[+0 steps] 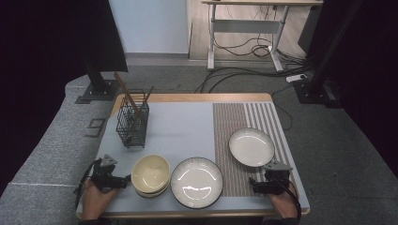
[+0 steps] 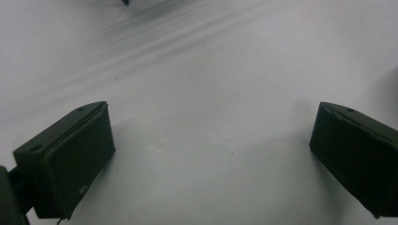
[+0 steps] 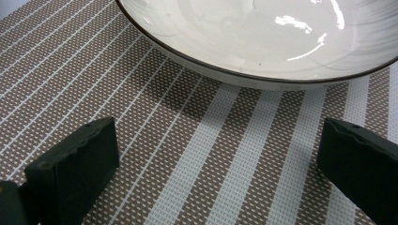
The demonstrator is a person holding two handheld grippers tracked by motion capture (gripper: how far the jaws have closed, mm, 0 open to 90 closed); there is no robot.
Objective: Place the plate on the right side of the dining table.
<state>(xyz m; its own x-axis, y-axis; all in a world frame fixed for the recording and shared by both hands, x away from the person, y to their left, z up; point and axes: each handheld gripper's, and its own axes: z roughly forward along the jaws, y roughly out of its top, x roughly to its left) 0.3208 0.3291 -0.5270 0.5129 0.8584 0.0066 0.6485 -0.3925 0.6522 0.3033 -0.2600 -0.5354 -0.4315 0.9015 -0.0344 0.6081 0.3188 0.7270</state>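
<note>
A: Well, the white plate (image 1: pixel 251 146) lies on the striped mat (image 1: pixel 234 122) at the right of the table (image 1: pixel 187 119), just beyond the right gripper (image 1: pixel 256 186). In the right gripper view its dark-edged rim (image 3: pixel 263 77) runs across the top, with bare mat between it and the jaws.

B: And those jaws?

A: Spread wide, holding nothing, low over the mat near the table's front edge.

B: What about the left side?

A: The left gripper (image 1: pixel 123 180) sits at the front left corner, just beside the stacked cream bowls (image 1: pixel 150 174). Its jaws are wide apart too, over plain grey tabletop (image 2: pixel 211 93).

B: Anything between the two?

A: A larger dark-rimmed plate (image 1: pixel 196 182), next to the bowls. Farther back on the left stands a black wire basket (image 1: pixel 132 123) with chopsticks (image 1: pixel 126 91) leaning out of it.
</note>
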